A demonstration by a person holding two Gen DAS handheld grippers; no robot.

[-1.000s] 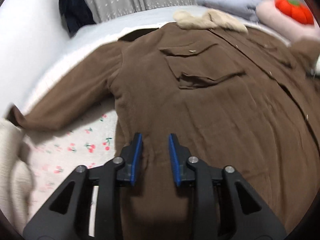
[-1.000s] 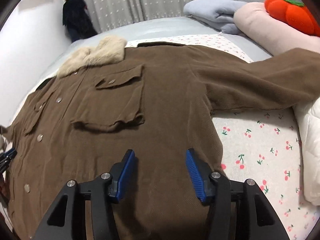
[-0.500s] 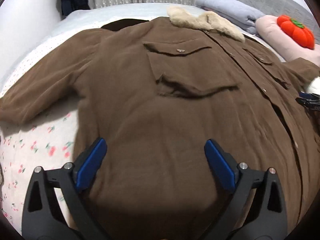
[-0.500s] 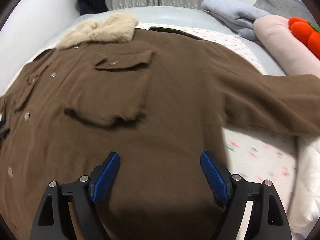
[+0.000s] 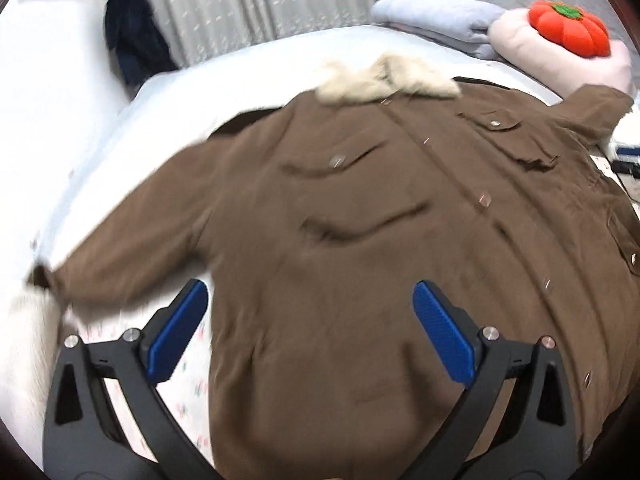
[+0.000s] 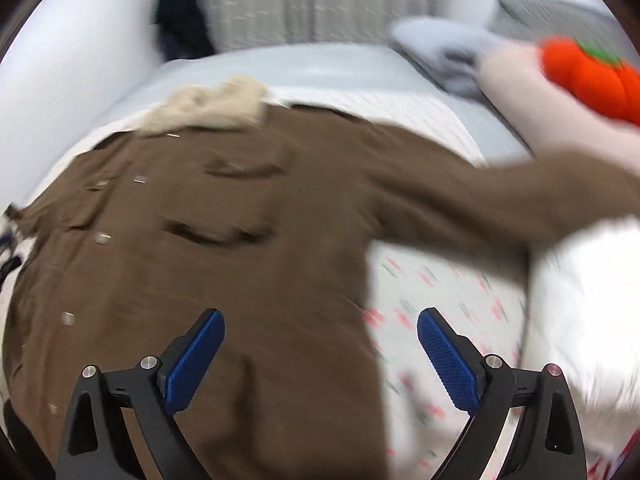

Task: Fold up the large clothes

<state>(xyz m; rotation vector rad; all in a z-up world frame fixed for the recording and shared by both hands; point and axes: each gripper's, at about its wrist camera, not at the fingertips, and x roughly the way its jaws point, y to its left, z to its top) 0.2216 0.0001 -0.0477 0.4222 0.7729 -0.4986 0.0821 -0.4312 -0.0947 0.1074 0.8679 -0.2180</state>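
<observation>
A large brown coat (image 5: 360, 240) with a beige fur collar (image 5: 384, 76) lies front up and spread flat on the bed, both sleeves out to the sides. My left gripper (image 5: 310, 300) is open wide above the coat's lower left side, near the left sleeve (image 5: 132, 252). My right gripper (image 6: 320, 328) is open wide above the coat's (image 6: 220, 240) lower right edge, below the right sleeve (image 6: 500, 204). Neither holds anything. Both views are blurred by motion.
The coat lies on a cherry-print sheet (image 6: 440, 280). An orange pumpkin cushion (image 5: 568, 28) sits on a pink pillow (image 5: 520, 48) at the head, beside folded blue-grey bedding (image 5: 436, 16). A white quilt (image 6: 588, 300) lies at the right. A dark garment (image 5: 132, 40) hangs by the curtain.
Both grippers opened from nearly shut to wide. They have pulled back and lifted, so more of the coat and both sleeves show; the left view swung left, the right view swung right.
</observation>
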